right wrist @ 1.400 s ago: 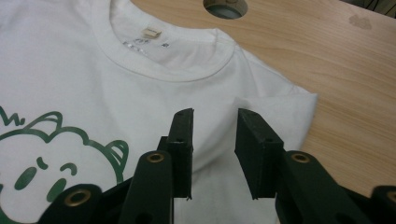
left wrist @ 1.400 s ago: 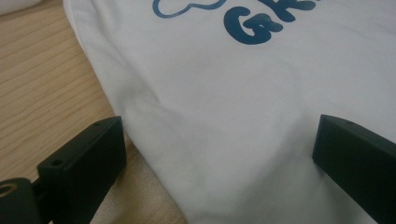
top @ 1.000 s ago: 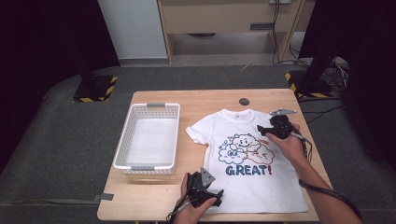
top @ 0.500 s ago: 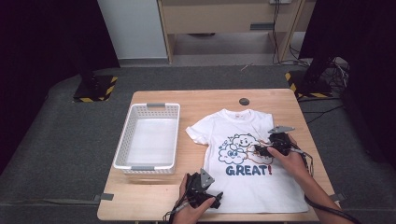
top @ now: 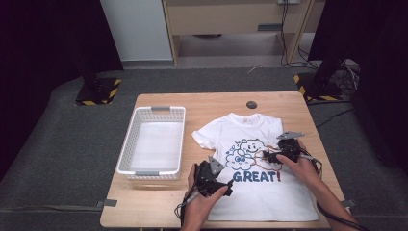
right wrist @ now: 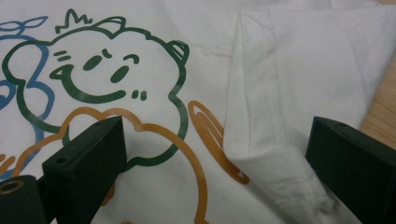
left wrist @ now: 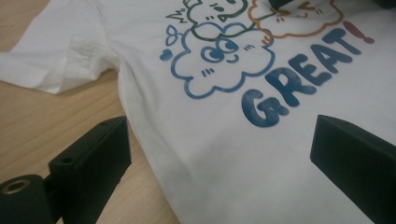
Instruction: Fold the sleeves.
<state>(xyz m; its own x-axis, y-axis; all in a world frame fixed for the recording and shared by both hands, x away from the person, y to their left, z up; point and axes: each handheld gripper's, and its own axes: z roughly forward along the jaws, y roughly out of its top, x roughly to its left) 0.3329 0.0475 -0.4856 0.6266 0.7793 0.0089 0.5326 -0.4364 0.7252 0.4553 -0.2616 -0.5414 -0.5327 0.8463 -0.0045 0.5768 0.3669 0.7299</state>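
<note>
A white T-shirt (top: 269, 197) with cloud faces and "GREAT!" (left wrist: 299, 84) lies flat on the wooden table (top: 144, 202). My left gripper (top: 226, 188) hovers at the shirt's lower left edge. It is open (left wrist: 219, 135), with cloth below the jaws and nothing pinched. My right gripper (top: 268, 156) rests over the print on the shirt's right side. Its jaws have just been opening and stand wide (right wrist: 215, 135). The right sleeve (right wrist: 299, 84) lies folded inward on the shirt's body between them, and it is loose. The left sleeve (left wrist: 56, 60) is spread out on the wood.
A white slotted basket (top: 126, 149) stands on the table's left half, with nothing in it. A small dark round disc (top: 251, 104) sits near the far edge. Bare wood runs along the front left and to the right of the shirt.
My right gripper came down and left from the shirt's right shoulder onto the print, and its jaws opened, leaving the sleeve folded in. My left gripper rose a little.
</note>
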